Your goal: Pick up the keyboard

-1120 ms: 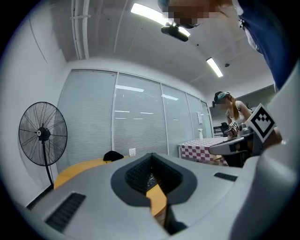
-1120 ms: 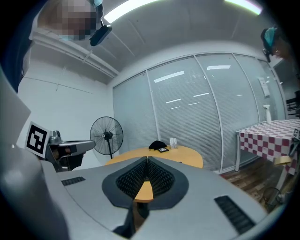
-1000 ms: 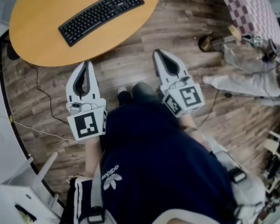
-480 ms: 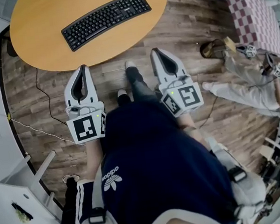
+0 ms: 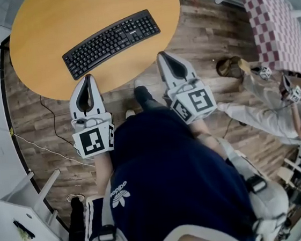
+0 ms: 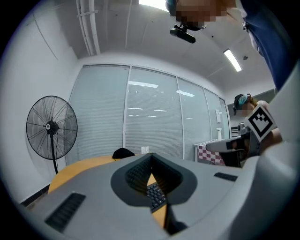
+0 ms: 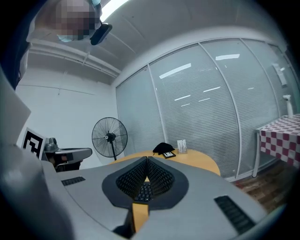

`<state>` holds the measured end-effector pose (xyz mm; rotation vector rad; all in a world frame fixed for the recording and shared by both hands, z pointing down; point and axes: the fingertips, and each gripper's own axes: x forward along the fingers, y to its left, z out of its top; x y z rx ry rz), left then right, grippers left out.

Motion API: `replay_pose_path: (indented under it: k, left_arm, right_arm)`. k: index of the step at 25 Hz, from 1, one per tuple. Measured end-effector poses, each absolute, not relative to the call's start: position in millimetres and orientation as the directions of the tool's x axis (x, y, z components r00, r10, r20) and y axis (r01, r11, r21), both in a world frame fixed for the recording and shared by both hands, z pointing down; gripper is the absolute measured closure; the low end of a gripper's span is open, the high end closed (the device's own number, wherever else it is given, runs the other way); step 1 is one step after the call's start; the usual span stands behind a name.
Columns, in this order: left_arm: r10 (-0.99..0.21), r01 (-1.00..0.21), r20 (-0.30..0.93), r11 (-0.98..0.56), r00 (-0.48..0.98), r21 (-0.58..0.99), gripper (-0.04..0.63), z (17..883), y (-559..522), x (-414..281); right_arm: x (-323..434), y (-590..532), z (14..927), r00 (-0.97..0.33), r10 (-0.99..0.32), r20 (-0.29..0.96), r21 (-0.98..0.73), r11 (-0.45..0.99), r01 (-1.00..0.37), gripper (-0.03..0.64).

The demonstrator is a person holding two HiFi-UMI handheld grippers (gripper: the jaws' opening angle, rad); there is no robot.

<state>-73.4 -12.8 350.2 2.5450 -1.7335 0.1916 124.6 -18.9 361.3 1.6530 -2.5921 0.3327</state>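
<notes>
A black keyboard (image 5: 112,42) lies slanted on the round orange table (image 5: 42,27). My left gripper (image 5: 89,77) is shut and empty, its tip at the table's near edge, just short of the keyboard's left end. My right gripper (image 5: 160,54) is shut and empty too, its tip over the table's near edge below the keyboard's right end. In the left gripper view the keyboard (image 6: 154,194) shows through the hollow behind the closed tips (image 6: 151,157). The right gripper view shows the keyboard (image 7: 143,190) the same way, behind its closed tips (image 7: 147,159).
A standing fan (image 6: 51,127) is left of the table. A small black object (image 7: 164,148) lies at the table's far side. A checkered table (image 5: 271,17) and a seated person (image 5: 268,112) are to the right. White furniture (image 5: 20,213) stands lower left.
Both grippers have moved forward from over the wooden floor to the table's near edge, nearer to the keyboard. The jaws stayed shut.
</notes>
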Motion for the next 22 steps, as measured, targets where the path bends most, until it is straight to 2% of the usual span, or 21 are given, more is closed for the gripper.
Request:
replay_pose_path:
  k: [9,16,22]
  left_arm:
    - [-0.965,-0.969,0.113,-0.243,0.237,-0.040,0.592,337.7,-57.8,-62.1]
    - [-0.979,-0.989,0.149,-0.143,0.136,-0.037,0.592,344.7,-59.5,-87.4]
    - [-0.984,-0.993,0.138,-0.117,0.112,-0.027,0.592,340.9,-67.5,-106.3]
  right_arm:
    - [149.7,-88.2,363.1,-0.521,-0.839,0.158,-0.159,0.499,-0.852,0.614]
    - [157.2,-114.7,369.9,-0.525,-0.833,0.174,-0.191,0.495,-0.848,0.614]
    - [146.8,-124.5,368.2,-0.523,-0.832,0.183,-0.187,0.493,-0.850,0.614]
